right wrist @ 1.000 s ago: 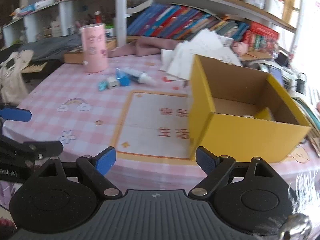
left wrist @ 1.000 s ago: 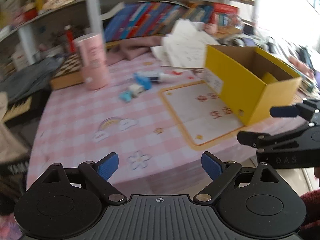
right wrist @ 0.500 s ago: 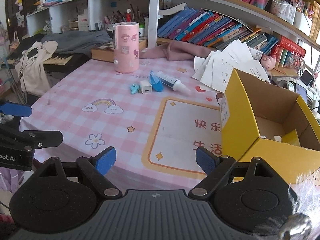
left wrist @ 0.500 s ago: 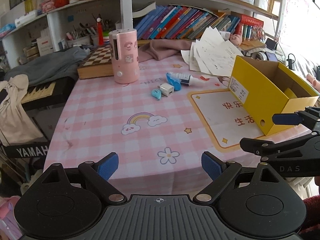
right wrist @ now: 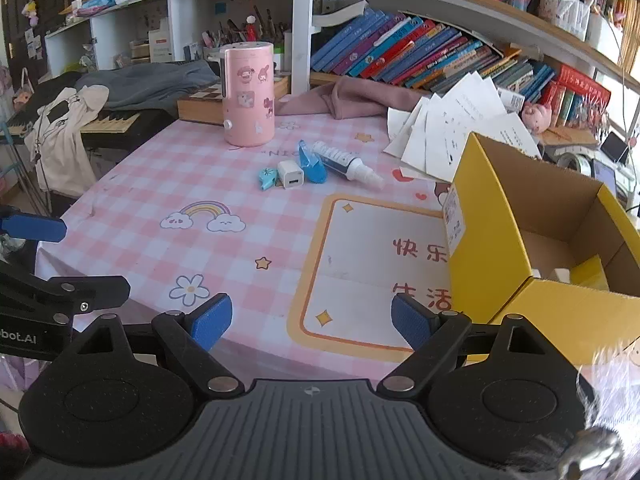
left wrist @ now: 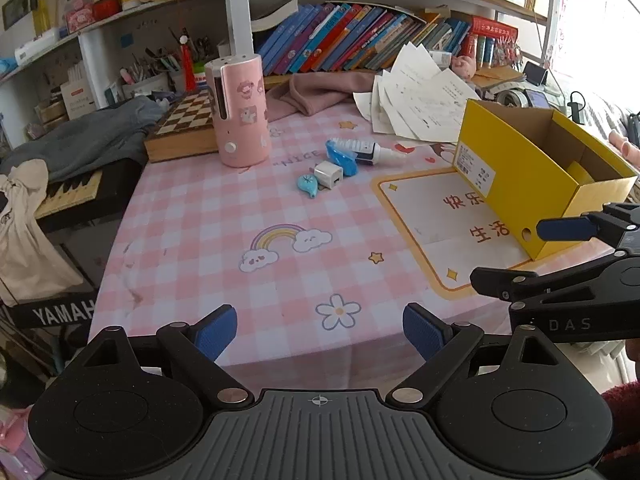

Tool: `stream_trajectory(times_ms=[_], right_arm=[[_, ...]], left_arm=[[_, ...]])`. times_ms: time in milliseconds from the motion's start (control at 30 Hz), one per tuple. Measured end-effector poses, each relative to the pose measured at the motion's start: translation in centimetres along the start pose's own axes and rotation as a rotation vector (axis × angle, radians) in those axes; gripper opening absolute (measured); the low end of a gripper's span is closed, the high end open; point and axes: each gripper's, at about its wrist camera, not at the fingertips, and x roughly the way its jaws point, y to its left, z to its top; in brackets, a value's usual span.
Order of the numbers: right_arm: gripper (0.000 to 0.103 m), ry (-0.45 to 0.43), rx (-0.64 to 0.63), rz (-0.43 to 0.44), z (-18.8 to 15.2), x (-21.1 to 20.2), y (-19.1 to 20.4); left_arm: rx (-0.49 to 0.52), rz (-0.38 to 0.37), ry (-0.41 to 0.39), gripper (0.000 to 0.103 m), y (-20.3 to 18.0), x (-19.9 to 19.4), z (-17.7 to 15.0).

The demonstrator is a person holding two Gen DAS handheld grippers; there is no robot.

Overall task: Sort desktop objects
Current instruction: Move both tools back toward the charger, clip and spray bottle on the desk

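Observation:
A cluster of small objects lies mid-table: a teal drop-shaped item (left wrist: pixel 309 186) (right wrist: pixel 267 179), a white charger cube (left wrist: pixel 329 174) (right wrist: pixel 291 174), a blue pouch (left wrist: pixel 342 156) (right wrist: pixel 312 164) and a white spray bottle (left wrist: pixel 370 150) (right wrist: pixel 346 165). An open yellow cardboard box (left wrist: pixel 516 172) (right wrist: pixel 532 240) stands on the right. My left gripper (left wrist: pixel 320 334) is open and empty at the table's near edge. My right gripper (right wrist: pixel 310 322) is open and empty, near the box's front corner.
A tall pink canister (left wrist: pixel 240 110) (right wrist: pixel 249 94) stands at the back beside a chessboard box (left wrist: pixel 184 126). Loose papers (right wrist: pixel 452 128), a pink cloth (right wrist: pixel 360 100) and bookshelves sit behind. A keyboard (left wrist: pixel 68 192) stands left of the pink checked tablecloth (left wrist: pixel 224 232).
Both grippers have pulled back and steadied; the table objects now look farther away and sharp. Both jaws stay open.

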Motion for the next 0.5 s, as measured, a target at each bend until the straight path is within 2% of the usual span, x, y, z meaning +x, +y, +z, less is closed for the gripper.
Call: stream_trajectory(times_ms=[500], right_arm=[[0.087,-0.008,0.040,-0.009,0.0,-0.1,-1.0]], left_arm=[[0.054,-0.021,0.019,0.092,-1.2,0.4,0.4]])
